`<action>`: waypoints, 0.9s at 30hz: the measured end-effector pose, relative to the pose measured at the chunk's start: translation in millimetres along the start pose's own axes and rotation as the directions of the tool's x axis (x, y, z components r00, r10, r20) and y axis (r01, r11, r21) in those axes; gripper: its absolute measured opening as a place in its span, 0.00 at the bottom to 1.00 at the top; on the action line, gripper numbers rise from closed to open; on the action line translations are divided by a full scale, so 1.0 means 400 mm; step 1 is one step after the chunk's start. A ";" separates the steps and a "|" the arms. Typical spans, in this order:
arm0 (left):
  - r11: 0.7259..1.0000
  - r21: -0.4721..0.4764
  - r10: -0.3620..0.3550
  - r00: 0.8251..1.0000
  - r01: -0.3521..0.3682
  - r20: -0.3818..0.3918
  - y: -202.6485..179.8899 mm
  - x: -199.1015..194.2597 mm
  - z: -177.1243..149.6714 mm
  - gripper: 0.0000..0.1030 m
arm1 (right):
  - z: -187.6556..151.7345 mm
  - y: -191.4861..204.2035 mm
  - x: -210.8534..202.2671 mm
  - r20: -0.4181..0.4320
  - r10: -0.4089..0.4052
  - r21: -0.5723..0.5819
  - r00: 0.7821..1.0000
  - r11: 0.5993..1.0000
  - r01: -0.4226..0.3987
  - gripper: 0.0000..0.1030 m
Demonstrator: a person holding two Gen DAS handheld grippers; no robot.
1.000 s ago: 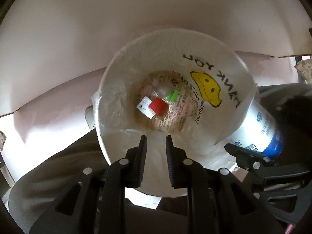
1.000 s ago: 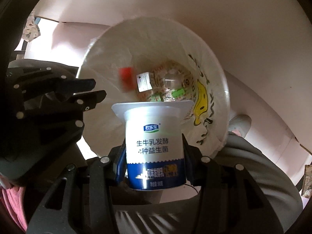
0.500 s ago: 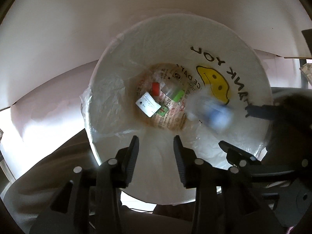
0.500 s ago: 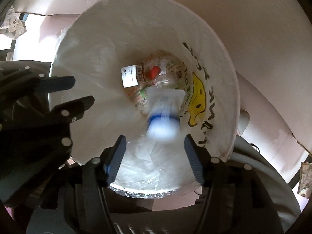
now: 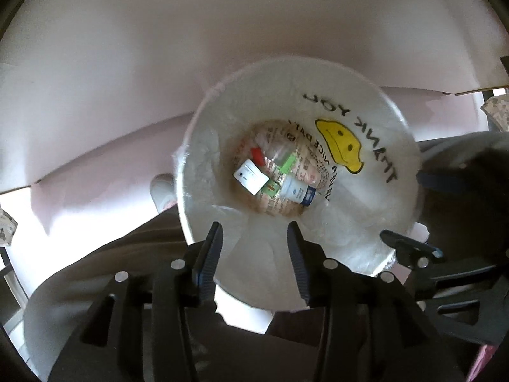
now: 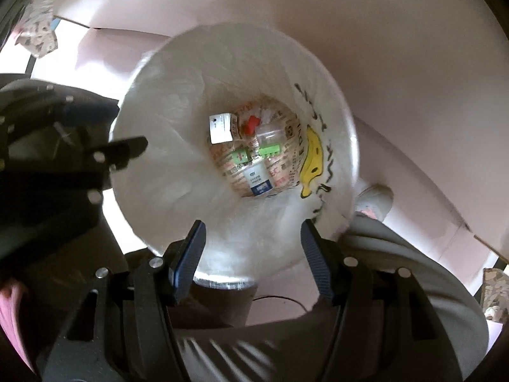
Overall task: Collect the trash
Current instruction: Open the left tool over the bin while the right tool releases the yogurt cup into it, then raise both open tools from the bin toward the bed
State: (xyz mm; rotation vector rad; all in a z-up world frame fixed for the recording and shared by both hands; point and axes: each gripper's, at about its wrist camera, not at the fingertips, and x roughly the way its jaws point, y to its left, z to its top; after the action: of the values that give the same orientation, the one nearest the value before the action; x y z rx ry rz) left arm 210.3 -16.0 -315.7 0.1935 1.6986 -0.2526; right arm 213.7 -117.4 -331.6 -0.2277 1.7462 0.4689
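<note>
A round bin lined with a white plastic bag (image 5: 375, 210) (image 6: 165, 165) with a yellow smiley sits below both grippers. At its bottom lie a white and blue yogurt cup (image 5: 298, 192) (image 6: 258, 180), a white box (image 5: 250, 177) (image 6: 220, 127), a red piece (image 5: 257, 156) (image 6: 250, 124) and green pieces (image 5: 288, 162) (image 6: 268, 150). My left gripper (image 5: 254, 251) is open and empty above the bin's near rim. My right gripper (image 6: 253, 248) is open and empty above the bin too. Each gripper shows in the other's view, the right one (image 5: 410, 250) and the left one (image 6: 121, 149).
A pale pink wall or board (image 5: 222, 47) rises behind the bin. The person's grey trouser legs (image 6: 397, 286) and a shoe (image 6: 375, 200) are beside the bin. Patterned floor (image 6: 38, 38) shows at the edges.
My right gripper opened and dropped the yogurt cup, which fell to the bottom of the bin. My left gripper opened wider. The red piece also landed in the bin.
</note>
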 end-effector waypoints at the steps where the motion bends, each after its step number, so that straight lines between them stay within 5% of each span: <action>1: 1.000 0.007 0.007 1.000 -0.007 0.024 -0.002 -0.025 -0.009 0.45 | -0.006 -0.001 -0.011 0.017 -0.006 -0.005 1.000 1.000 0.006 0.61; 11: 0.996 0.056 0.052 0.970 -0.067 0.238 -0.028 -0.236 -0.075 0.49 | -0.106 0.021 -0.239 0.257 -0.053 -0.034 0.965 0.997 0.063 0.61; 25: 0.990 0.067 0.075 0.859 -0.126 0.506 -0.082 -0.525 -0.159 0.72 | -0.251 0.045 -0.554 0.524 -0.090 -0.014 0.847 0.993 0.114 0.61; 27: 0.987 0.067 0.086 0.841 -0.144 0.534 -0.086 -0.565 -0.169 0.75 | -0.269 0.051 -0.591 0.558 -0.107 -0.013 0.823 0.990 0.137 0.68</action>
State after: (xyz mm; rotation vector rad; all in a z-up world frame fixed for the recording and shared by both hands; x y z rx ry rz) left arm 168.9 -26.5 -81.3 0.2755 1.1166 -0.2762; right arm 164.2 -168.8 -81.1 -0.2123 1.1368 0.4338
